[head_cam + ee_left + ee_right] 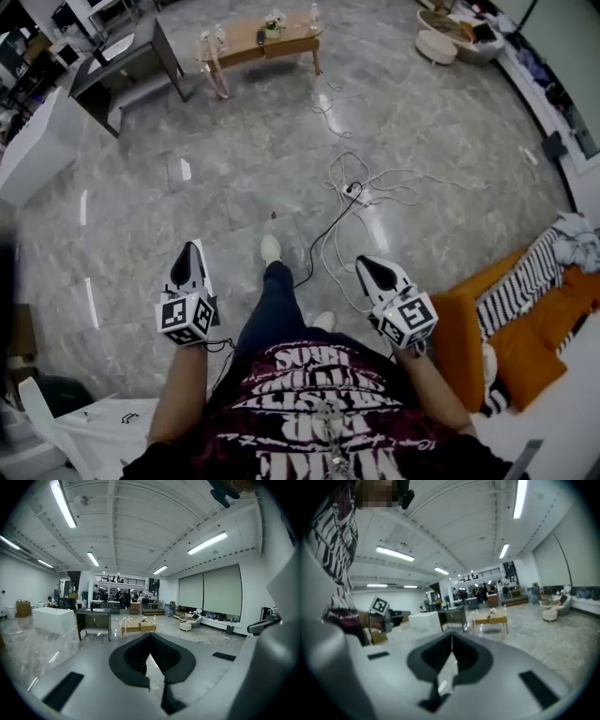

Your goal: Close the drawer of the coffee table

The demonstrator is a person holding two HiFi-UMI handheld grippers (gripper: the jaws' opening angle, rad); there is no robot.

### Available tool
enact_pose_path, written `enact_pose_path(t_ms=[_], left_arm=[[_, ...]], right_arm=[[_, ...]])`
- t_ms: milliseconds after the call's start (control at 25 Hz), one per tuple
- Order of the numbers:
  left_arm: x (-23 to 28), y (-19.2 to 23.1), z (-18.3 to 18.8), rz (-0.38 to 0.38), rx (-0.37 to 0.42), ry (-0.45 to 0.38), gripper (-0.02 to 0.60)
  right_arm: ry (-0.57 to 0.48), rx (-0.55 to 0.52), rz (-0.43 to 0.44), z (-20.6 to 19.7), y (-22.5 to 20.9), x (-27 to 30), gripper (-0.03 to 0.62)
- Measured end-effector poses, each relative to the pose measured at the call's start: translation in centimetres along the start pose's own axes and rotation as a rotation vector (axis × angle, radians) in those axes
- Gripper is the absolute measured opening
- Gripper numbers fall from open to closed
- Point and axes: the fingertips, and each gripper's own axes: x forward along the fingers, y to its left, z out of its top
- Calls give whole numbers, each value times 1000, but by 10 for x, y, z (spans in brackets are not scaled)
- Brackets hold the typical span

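The left claw and right claw are clenched empty, well apart from the coffee table across the floor. The approach and closing its drawer look still to do.

Grey marbled floor, pale wooden coffee table, orange sofa, black-and-white striped cloth. Maroon shirt, white lettering; blue jeans. Left gripper, right gripper: white, black-tipped, black-and-white markers.

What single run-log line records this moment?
left tool: shut, empty | right tool: shut, empty | low wooden coffee table: far ahead, unreached
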Motion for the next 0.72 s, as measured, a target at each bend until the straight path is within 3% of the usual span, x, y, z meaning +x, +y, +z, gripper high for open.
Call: enact_pose_path(t_ms=[320, 520, 720], left_arm=[[51, 68, 5, 26, -47, 21, 21], [93, 136, 13, 53, -120, 17, 21], [131, 178, 18, 8, -135, 12, 21]], right_arm=[[75, 70, 39, -8, 10, 85, 35], [82, 34, 44, 31, 19, 173, 35], [75, 23, 10, 61, 25, 237, 35]])
